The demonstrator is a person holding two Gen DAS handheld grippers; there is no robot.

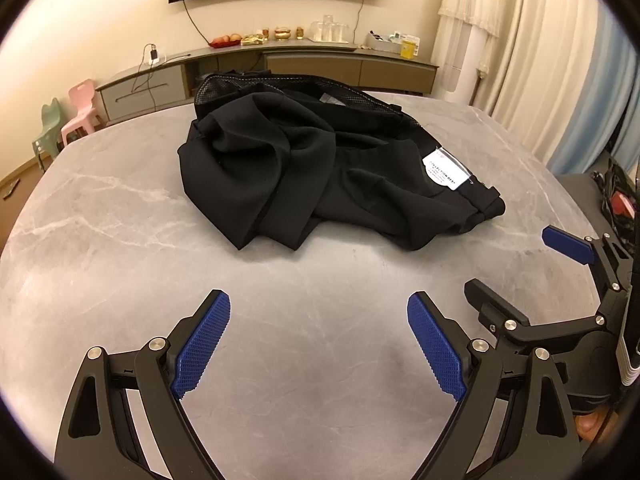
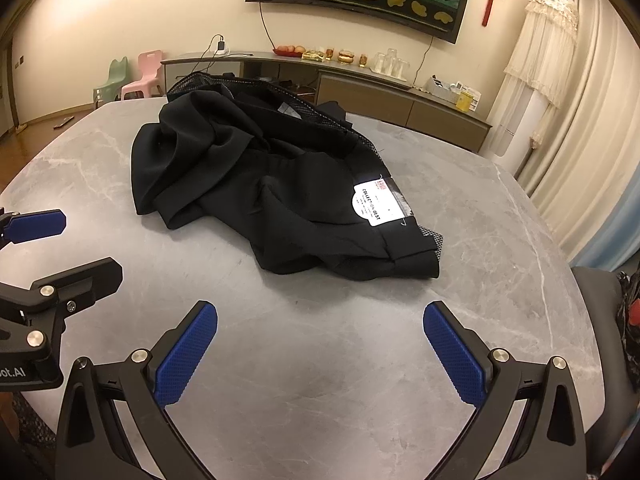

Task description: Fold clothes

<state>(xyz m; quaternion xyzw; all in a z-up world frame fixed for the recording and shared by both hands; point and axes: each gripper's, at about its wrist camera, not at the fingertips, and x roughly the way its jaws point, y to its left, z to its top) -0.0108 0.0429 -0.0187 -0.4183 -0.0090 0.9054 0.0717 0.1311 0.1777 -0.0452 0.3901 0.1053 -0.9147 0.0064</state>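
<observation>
Folding looks unstarted: the black garment [image 1: 336,168] lies crumpled mid-table [image 1: 120,208], well ahead of my left gripper [image 1: 319,344] and right gripper [image 2: 320,354], both spread and empty, so next I reach for its near hem.

Black garment [image 1: 304,168], white tag [image 1: 446,169]; grey marbled table [image 1: 120,240]; blue-padded claws.

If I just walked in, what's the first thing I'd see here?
A crumpled black garment heaped in the middle of the grey marble table, with a white tag on its right end. Nearer the camera, the left gripper and right gripper hover over the bare tabletop, blue-padded jaws wide open, touching nothing.
</observation>
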